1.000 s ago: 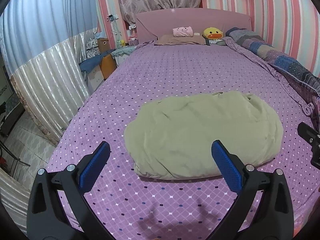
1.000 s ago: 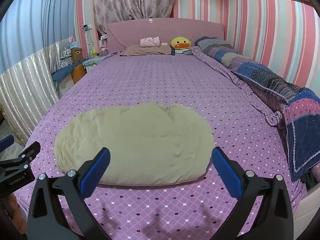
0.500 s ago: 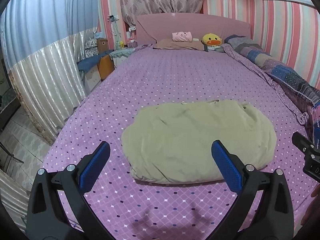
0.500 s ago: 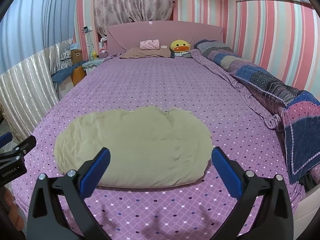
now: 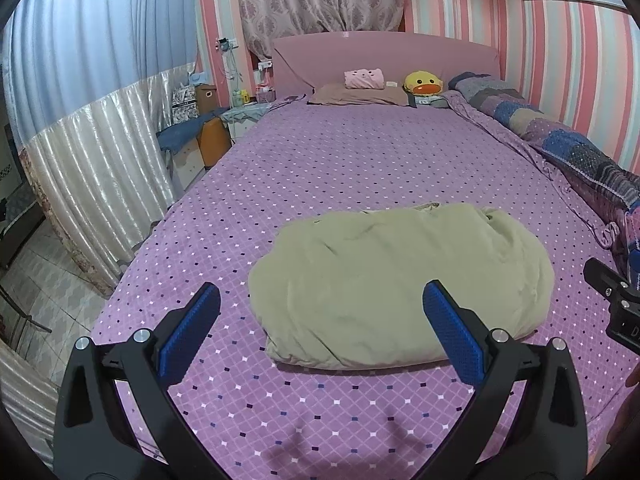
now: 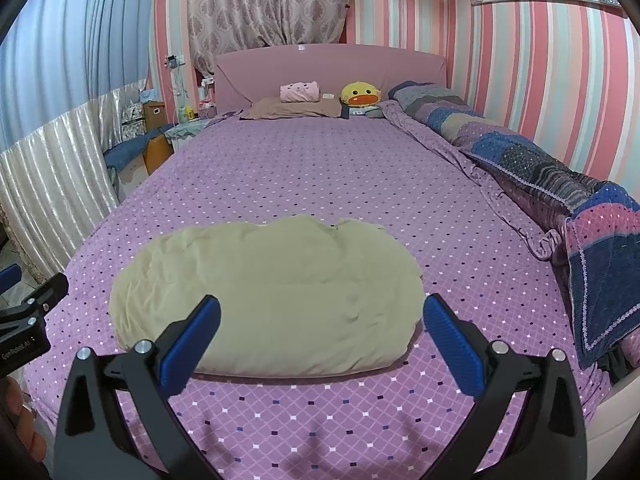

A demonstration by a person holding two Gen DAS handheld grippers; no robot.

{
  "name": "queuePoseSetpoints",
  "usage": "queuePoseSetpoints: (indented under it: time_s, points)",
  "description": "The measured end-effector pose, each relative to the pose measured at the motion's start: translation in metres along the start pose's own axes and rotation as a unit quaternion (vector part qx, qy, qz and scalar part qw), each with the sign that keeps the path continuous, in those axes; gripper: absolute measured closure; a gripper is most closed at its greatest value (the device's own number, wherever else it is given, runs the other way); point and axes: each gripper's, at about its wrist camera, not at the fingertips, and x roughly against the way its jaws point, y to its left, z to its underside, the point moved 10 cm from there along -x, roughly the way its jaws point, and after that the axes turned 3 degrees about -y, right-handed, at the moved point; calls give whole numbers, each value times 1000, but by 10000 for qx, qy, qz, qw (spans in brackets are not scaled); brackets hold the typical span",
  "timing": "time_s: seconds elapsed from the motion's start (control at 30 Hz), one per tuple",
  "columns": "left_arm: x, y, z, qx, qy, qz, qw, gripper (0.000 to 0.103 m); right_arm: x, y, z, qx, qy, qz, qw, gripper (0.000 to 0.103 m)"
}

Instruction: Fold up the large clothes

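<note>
**Helper:** What do you see on your screens?

**Me:** The big tan cloth (image 5: pixel 400 280) is lying on the purple bed (image 5: pixel 360 160), near the foot end. It is a soft, puffy bundle with layers stacked up. The near edge is rounded and thick, so I think it is folded over more than once.

**Helper:** So is the folding done?

**Me:** I think it is nearly done, or done. The bundle is small and mostly tidy. The far edge is a bit bumpy, so maybe one more pat or tuck is left. That is only my guess.

**Helper:** What are your two tools doing?

**Me:** My left gripper (image 5: pixel 320 320) hangs above the near side of the bed with its jaws spread wide and nothing in them. My right gripper (image 6: pixel 320 328) is the same: wide apart and empty. Neither one touches the cloth.

**Helper:** What else is around?

**Me:** A patchwork quilt (image 6: pixel 560 184) is rolled along the right side of the bed. By the headboard there is a flat pillow (image 6: pixel 296 107), a small pink cushion (image 6: pixel 300 91) and a yellow duck toy (image 6: pixel 360 95).

**Helper:** Anything you can't tell?

**Me:** Yes. I can't tell what kind of clothing it is. No sleeves or collar show. The underside is hidden too. Each tool only shows at the very edge of the other camera, cut off.
</note>
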Motion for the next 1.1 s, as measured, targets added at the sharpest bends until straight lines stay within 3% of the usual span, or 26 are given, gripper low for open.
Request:
queuePoseSetpoints:
  time_s: [1.1]
  points:
    - [0, 5, 1, 1, 53, -32, 10000, 3, 2, -5, -12, 53, -81, 67, 9999, 2]
